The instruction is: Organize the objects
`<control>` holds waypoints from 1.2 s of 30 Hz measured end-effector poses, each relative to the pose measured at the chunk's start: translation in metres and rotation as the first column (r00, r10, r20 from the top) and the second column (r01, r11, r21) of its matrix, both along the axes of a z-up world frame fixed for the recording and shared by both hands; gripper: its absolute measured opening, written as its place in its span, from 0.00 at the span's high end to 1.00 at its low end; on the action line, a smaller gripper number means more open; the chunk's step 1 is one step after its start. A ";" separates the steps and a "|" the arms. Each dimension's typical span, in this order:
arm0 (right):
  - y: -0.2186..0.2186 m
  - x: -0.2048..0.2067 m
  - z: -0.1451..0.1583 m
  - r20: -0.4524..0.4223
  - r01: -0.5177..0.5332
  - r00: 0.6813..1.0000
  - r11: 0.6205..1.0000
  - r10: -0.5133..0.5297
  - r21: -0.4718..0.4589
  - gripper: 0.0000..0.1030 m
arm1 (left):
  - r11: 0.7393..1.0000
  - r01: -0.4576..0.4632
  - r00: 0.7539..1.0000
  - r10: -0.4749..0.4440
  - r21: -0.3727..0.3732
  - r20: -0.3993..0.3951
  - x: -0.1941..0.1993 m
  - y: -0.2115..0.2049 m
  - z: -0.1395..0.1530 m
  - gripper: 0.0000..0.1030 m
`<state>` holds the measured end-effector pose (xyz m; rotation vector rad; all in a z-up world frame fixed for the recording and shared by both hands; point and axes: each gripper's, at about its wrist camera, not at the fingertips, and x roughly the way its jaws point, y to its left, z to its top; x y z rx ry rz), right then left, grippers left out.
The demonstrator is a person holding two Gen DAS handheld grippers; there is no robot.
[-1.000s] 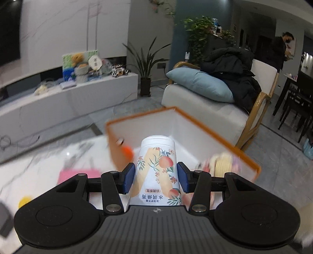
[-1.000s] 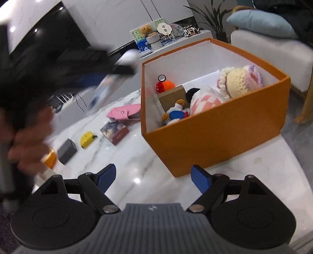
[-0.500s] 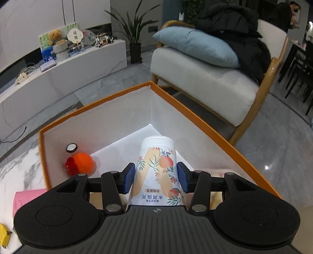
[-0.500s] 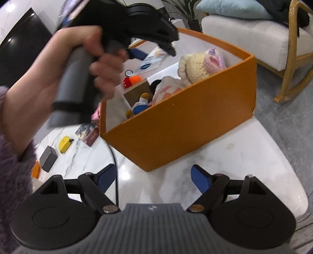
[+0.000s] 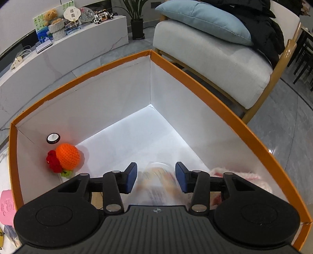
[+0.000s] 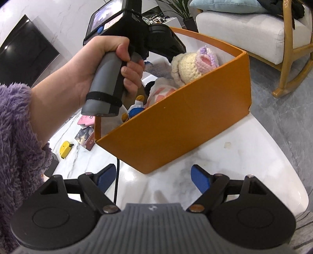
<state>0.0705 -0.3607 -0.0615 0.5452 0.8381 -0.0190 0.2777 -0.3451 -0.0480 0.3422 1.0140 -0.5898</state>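
- We are in a home living room.
- We see an armchair (image 5: 219, 58) with a blue cushion (image 5: 203, 19) and a dark coat (image 5: 268, 33) on it.
- A TV (image 6: 25, 56) hangs on the wall, above a low white console (image 5: 64, 56) carrying a teddy bear (image 5: 51, 16) and trinkets.
- A potted plant (image 5: 136, 21) stands on the tiled floor (image 5: 283, 121).

Left hand-held gripper (image 5: 156, 176) parted (right (image 6: 152, 178) wider).

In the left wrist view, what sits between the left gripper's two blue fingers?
A motion-blurred printed bottle sits between the left gripper fingers, above the white floor of the orange box. The fingers stand slightly apart from it. It shows only in the left wrist view.
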 end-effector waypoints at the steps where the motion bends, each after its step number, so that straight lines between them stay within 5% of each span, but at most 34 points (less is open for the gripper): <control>1: 0.003 0.000 0.001 0.002 -0.001 1.000 1.000 0.001 -0.017 0.18 | 1.000 0.003 1.000 -0.003 -0.002 -0.006 0.000 -0.001 0.001 0.50; 5: 0.011 -0.001 0.006 0.021 -0.001 1.000 0.994 0.004 -0.107 0.18 | 1.000 0.022 1.000 -0.022 -0.009 -0.020 -0.001 0.001 0.012 0.23; 8: 0.014 0.002 0.005 0.030 -0.001 1.000 0.994 0.004 -0.111 0.18 | 1.000 0.015 1.000 -0.015 -0.013 0.021 -0.007 0.008 0.028 0.17; 15: 0.013 -0.004 0.009 0.067 -0.037 0.997 0.986 0.049 -0.164 0.18 | 0.997 0.072 0.993 -0.069 -0.030 0.098 -0.040 0.054 0.078 0.13; 21: 0.032 -0.014 0.022 0.158 -0.110 0.975 0.960 0.154 -0.256 0.18 | 1.000 0.001 0.954 0.005 -0.019 0.300 -0.097 0.146 0.113 0.13; 27: 0.053 -0.018 0.028 0.208 -0.232 0.933 0.932 0.295 -0.279 0.18 | 0.983 -0.181 0.902 0.158 0.020 0.401 -0.140 0.232 0.096 0.13; 32: 0.085 -0.015 0.034 0.226 -0.284 0.903 0.902 0.366 -0.325 0.18 | 0.956 -0.283 0.907 0.294 -0.082 0.302 -0.153 0.288 0.060 0.13; 36: 0.113 -0.002 0.042 0.232 -0.316 0.878 0.872 0.418 -0.374 0.18 | 0.917 -0.378 0.878 0.398 -0.126 0.267 -0.148 0.322 0.036 0.17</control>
